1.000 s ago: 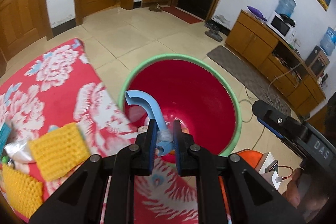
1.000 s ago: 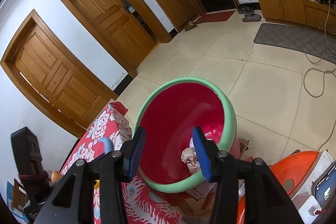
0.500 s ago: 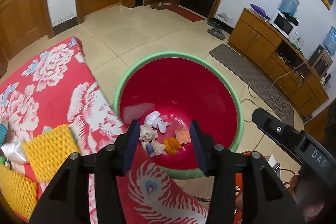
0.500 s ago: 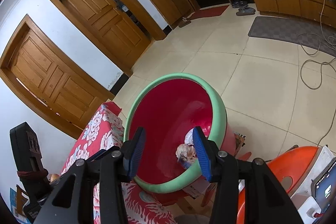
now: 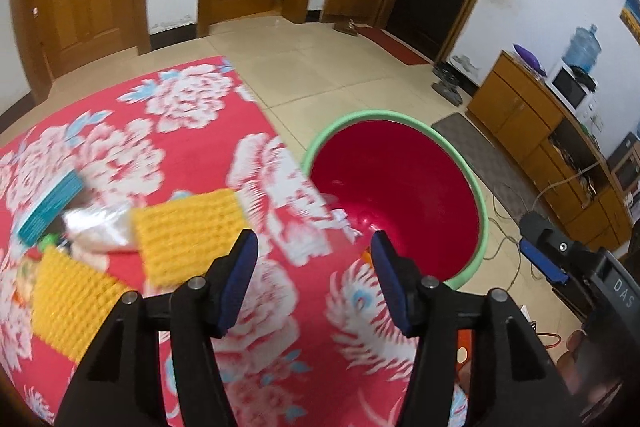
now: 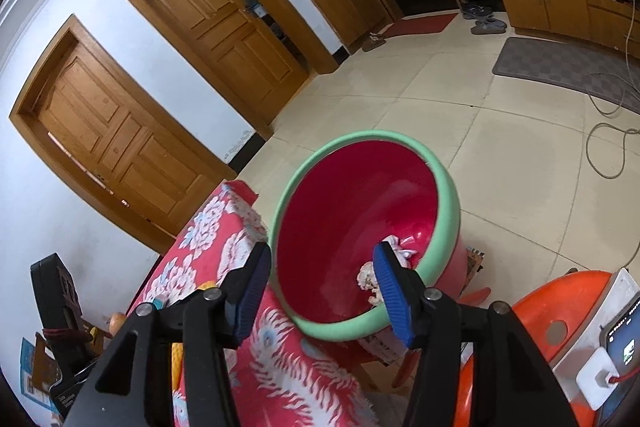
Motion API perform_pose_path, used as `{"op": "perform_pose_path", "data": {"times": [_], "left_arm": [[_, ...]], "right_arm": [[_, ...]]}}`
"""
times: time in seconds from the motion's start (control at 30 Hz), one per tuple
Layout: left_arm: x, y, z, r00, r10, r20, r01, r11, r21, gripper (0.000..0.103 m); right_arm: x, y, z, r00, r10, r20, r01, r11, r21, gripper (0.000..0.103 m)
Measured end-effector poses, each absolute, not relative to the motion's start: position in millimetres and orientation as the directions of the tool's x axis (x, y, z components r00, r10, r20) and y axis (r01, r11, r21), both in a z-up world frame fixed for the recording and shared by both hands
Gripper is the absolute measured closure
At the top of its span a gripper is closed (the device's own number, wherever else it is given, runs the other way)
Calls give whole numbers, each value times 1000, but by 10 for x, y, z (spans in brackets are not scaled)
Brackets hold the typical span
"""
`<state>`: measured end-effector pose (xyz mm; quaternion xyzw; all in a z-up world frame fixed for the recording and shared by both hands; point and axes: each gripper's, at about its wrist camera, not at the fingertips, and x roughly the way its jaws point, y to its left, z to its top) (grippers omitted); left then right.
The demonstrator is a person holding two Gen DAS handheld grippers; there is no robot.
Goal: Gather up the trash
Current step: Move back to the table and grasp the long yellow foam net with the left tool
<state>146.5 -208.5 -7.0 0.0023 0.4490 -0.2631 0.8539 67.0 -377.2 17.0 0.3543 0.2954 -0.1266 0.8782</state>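
Floral tablecloth [image 5: 192, 131] edge beside red bin [image 5: 400, 187], both claws [image 5: 314, 281] [image 6: 320, 291] wide open, empty

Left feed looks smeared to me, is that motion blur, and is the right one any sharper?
Left wrist view: yes, the floral cloth, the yellow sponges and the silver wrapper are streaked, while the left gripper itself stays crisp. Right wrist view: sharp throughout, the red bin and the crumpled paper inside read clearly. Both views bend straight door frames, fisheye distortion.
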Motion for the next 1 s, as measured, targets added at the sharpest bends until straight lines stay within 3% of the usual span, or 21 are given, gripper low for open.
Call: {"op": "perform_pose_path", "data": {"times": [0.67, 1.0], "left_arm": [[1477, -785, -183, 559, -249, -791, 237, 962, -135, 42], [1550, -545, -332, 584, -163, -796, 196, 979, -57, 39]], "right_arm": [[667, -3224, 326, 787, 49, -614, 350, 785, 512, 44], [728, -2972, 274, 765, 64, -641, 339, 806, 485, 44]]}}
